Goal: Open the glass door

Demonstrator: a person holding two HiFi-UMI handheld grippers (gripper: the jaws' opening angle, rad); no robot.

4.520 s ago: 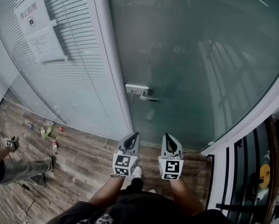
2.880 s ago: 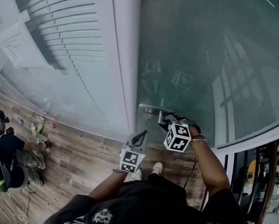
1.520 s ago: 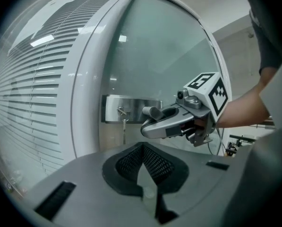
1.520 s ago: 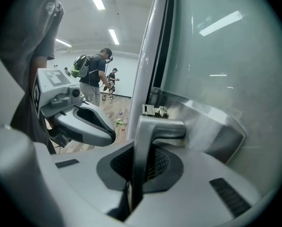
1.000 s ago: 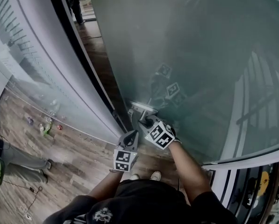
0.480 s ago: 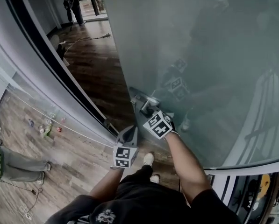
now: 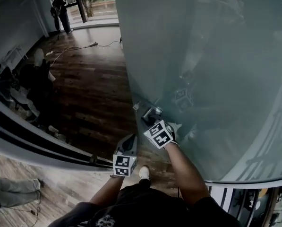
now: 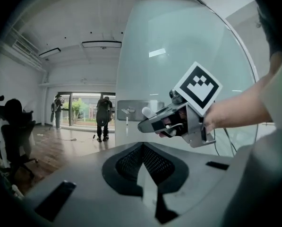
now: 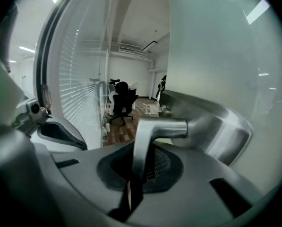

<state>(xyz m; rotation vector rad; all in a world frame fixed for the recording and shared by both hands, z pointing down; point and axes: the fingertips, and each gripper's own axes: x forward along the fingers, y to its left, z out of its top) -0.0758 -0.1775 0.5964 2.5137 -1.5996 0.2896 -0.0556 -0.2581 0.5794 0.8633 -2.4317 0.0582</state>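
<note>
Handle (image 9: 148,141) clamped in R gripper (image 7: 151,120) (glass door (image 7: 207,56) open); L gripper (image 7: 129,142) closed.

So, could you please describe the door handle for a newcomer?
Find the big frosted glass door filling the head view's right. By its left edge sits the door handle, a silver lever, the only metal fitting there, clamped in the right gripper.

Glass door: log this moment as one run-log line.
glass door: open | right gripper: shut on door handle | left gripper: shut, empty
</note>
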